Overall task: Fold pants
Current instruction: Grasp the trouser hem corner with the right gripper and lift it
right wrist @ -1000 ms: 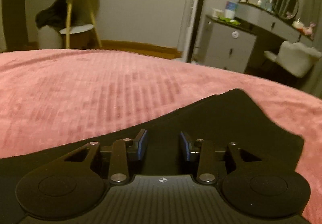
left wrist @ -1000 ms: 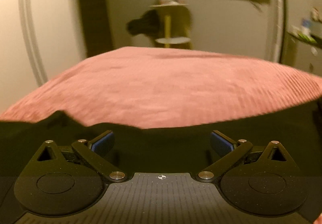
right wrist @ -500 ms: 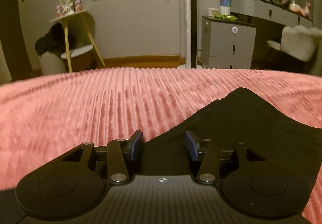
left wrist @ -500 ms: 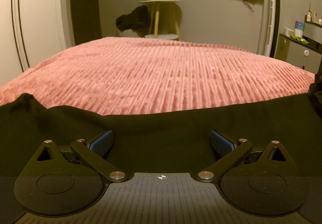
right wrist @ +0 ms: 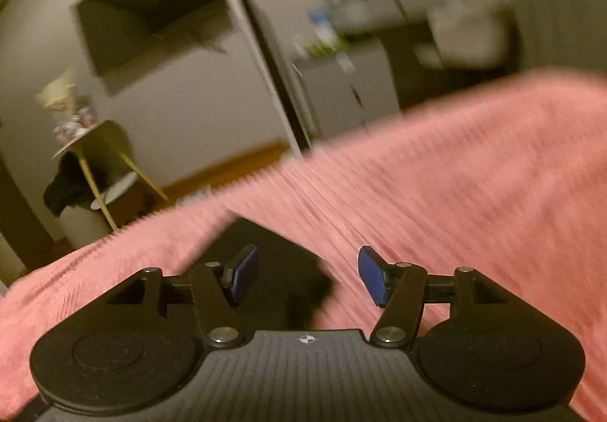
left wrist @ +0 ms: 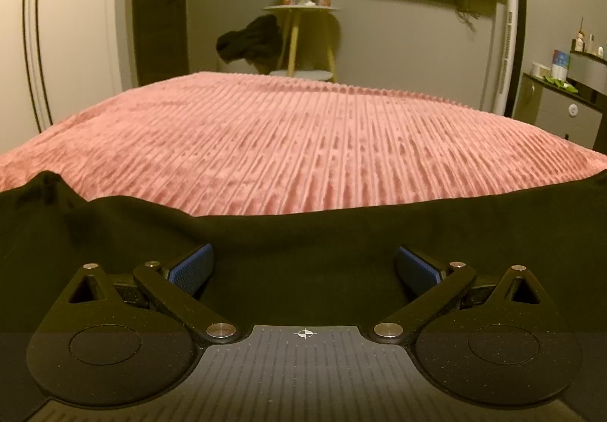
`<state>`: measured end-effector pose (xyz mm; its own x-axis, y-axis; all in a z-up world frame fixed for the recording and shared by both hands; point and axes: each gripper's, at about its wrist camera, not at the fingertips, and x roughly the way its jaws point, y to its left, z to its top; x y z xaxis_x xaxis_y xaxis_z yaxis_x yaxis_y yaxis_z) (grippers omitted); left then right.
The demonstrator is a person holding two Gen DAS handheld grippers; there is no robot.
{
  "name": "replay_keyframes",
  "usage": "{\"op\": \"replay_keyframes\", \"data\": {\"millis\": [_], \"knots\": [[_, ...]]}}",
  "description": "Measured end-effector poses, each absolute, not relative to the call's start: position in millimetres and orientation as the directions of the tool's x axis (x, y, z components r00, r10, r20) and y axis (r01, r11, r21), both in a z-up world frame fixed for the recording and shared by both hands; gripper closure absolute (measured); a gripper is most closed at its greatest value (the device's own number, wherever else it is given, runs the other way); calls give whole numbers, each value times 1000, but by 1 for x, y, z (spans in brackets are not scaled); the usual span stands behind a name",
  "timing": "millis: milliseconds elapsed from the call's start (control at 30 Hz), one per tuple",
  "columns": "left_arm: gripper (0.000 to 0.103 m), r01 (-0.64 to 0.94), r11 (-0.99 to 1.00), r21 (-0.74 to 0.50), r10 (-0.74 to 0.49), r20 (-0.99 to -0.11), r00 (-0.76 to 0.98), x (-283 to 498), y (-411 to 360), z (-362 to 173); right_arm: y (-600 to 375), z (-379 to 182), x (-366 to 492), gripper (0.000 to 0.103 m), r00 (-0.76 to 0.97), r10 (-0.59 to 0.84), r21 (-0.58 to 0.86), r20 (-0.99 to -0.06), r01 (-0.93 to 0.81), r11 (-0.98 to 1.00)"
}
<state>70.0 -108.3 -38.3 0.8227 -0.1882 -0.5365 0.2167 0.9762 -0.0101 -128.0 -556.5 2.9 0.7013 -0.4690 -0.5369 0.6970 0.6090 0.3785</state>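
Pants (left wrist: 303,232) lie flat on the pink bed (left wrist: 303,141). Left hand-held gripper (left wrist: 303,266) is wide open over them, holding nothing; right hand-held gripper (right wrist: 307,276) is open too, tilted over a corner. I'd pinch both layers before folding.

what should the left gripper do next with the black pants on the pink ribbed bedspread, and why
Probably close the left gripper on the black pants: its jaws stand wide open with the fabric edge between them, and the right gripper is open too.

Black claw (left wrist: 303,268) linkages, silver screws, blue ribbed pads (left wrist: 191,268), ridged grey deck, crosshair mark.
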Motion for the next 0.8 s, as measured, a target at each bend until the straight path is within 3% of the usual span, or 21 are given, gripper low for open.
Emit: {"op": "replay_keyframes", "data": {"millis": [100, 167, 300, 533, 667, 800], "knots": [[0, 214, 977, -14, -187, -545, 818, 70, -107, -35, -586, -22, -143, 46, 785, -315, 601, -534, 614, 512], [0, 203, 979, -9, -172, -565, 807, 69, -108, -31, -602, -35, -140, 46, 813, -254, 674, -524, 578, 461], [0, 230, 973, -18, -195, -602, 774, 51, -111, -22, -623, -53, -126, 47, 831, -198, 746, -521, 555, 367], [0, 278, 959, -51, -250, -610, 752, 27, -119, -15, -633, -58, -97, 48, 857, -75, 768, -509, 492, 410], [0, 275, 951, -140, -302, -606, 736, 28, -117, -8, -633, -50, -94, 83, 849, -93, 747, -521, 506, 432], [0, 259, 954, -153, -297, -621, 725, 31, -113, -12, -627, -40, -105, 86, 871, -107, 758, -479, 472, 450]]}}
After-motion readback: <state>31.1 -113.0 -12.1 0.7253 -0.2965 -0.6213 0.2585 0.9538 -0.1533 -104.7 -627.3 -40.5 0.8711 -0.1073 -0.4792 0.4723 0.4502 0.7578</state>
